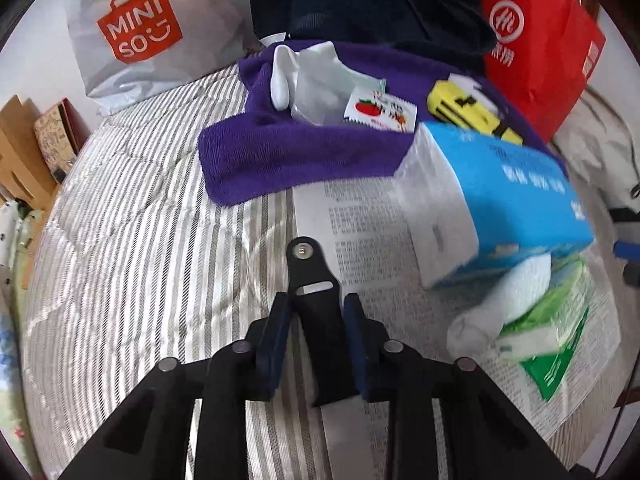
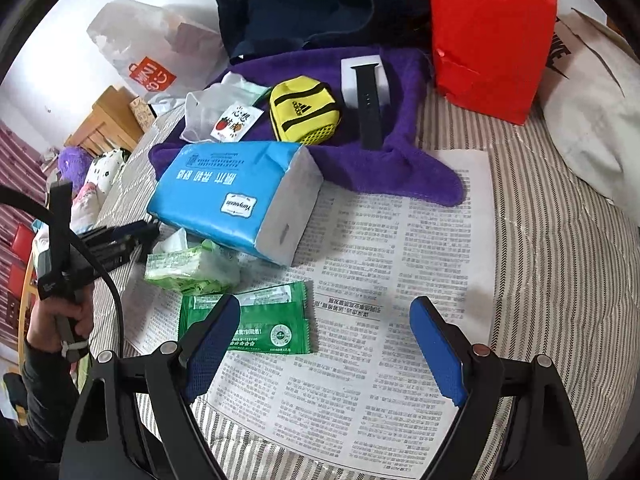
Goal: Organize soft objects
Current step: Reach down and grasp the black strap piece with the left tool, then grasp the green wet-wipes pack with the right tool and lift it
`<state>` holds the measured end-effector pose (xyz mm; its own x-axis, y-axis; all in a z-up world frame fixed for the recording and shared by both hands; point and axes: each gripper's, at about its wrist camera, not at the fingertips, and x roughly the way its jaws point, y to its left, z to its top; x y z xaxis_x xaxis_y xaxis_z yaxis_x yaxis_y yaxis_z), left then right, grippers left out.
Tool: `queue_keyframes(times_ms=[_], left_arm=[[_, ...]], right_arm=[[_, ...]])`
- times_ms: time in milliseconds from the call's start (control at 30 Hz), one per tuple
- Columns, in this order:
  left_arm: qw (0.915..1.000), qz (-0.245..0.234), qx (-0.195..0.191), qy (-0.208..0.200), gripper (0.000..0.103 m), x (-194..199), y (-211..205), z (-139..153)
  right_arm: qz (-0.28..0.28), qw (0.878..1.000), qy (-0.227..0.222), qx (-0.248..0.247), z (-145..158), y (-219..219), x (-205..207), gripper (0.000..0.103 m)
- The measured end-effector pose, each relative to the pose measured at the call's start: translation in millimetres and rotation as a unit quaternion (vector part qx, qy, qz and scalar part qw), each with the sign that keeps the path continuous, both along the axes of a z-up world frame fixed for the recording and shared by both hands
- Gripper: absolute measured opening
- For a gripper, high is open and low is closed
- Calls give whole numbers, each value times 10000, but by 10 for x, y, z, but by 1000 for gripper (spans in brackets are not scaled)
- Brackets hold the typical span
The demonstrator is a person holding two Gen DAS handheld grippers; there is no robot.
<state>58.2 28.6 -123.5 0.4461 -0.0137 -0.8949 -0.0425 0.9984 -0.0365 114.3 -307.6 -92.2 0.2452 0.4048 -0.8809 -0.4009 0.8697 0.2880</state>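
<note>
My left gripper is shut on a black watch strap, held just above the striped bed and the newspaper. The strap sticks out forward between the fingers. My right gripper is open and empty above the newspaper. A blue tissue pack lies ahead of it, also in the left wrist view. Green tissue packs and a flat green wipe sachet lie by my right gripper's left finger. A purple towel carries a yellow pouch and a second black strap.
A red paper bag and dark clothing stand behind the towel. A white Miniso bag stands at the back left. A white sock lies under the blue pack. Cardboard boxes sit off the bed's left edge.
</note>
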Motion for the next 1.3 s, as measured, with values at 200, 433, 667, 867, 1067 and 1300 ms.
queue_keyframes(times_ms=[200,433,667,867,1067,1300], left_arm=[[9997,0,-254,-51,22,73,117,-3],[9999,-114,57,32,30,51,-14,-4],[9999,55,-65,-120,21,88,42,-1],[9995,119,-259,-145,21,53,110,76],[9996,93,-218,-122,21,-17,134,113],[9997,63,-217,-106,21,-80,159,100]], right_arm=[[-52,10000,17,-27,-2,-24,12,86],[-28,9999,64,-84,-33,7,39,86],[68,9999,81,-91,-53,91,20,86],[178,9998,7,-67,-5,167,-62,86],[387,9992,-78,37,48,355,-221,86],[575,9981,-82,192,-51,795,-408,86]])
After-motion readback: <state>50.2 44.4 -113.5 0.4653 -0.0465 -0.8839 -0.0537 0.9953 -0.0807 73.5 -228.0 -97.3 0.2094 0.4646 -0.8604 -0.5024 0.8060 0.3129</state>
